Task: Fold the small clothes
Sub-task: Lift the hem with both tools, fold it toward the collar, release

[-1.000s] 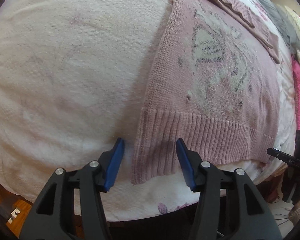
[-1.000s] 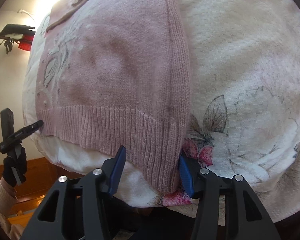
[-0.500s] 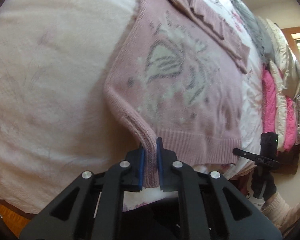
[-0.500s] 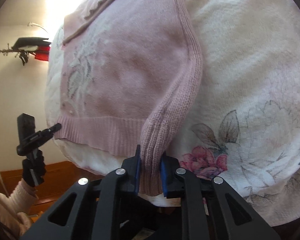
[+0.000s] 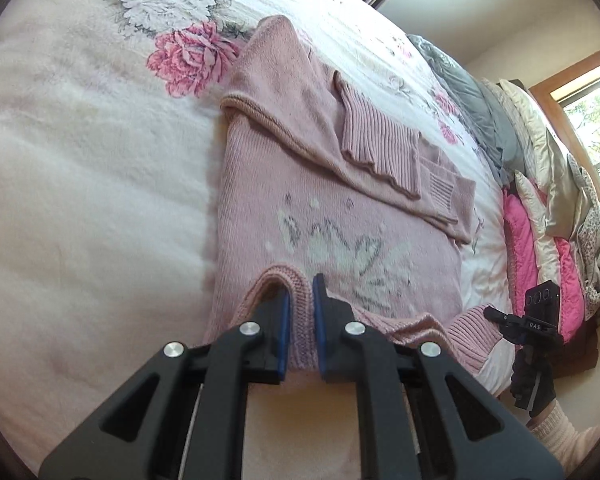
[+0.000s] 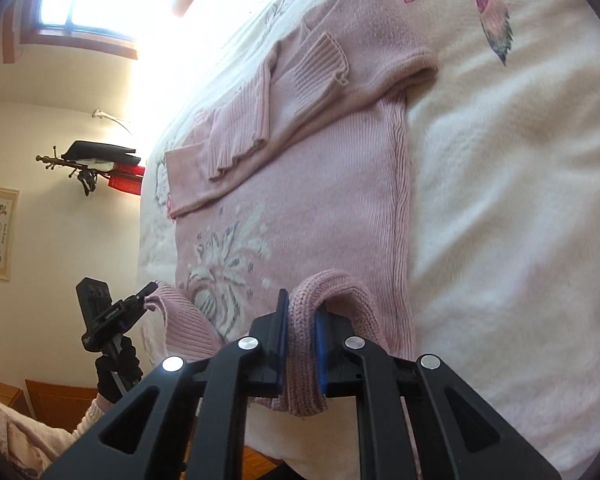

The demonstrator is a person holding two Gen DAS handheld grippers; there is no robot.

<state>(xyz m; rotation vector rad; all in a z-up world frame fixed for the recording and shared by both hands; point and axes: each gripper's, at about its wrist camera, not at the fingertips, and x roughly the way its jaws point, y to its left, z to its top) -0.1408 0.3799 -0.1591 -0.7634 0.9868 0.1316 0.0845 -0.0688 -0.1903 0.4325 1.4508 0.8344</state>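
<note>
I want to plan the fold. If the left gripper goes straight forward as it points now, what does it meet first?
The left gripper, shut on the sweater hem, would probably first meet the sweater's patterned front, then the folded sleeves; depth is unclear.

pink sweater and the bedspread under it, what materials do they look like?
Pink sweater: soft knit yarn, matte; visible stitch rows and ribbed hem, fibre unclear. Bedspread: plush, fleece-like fabric with printed flowers; fuzzy nap, slight sheen.

"DAS" in white letters, on the right claw (image 5: 542, 322)
</note>
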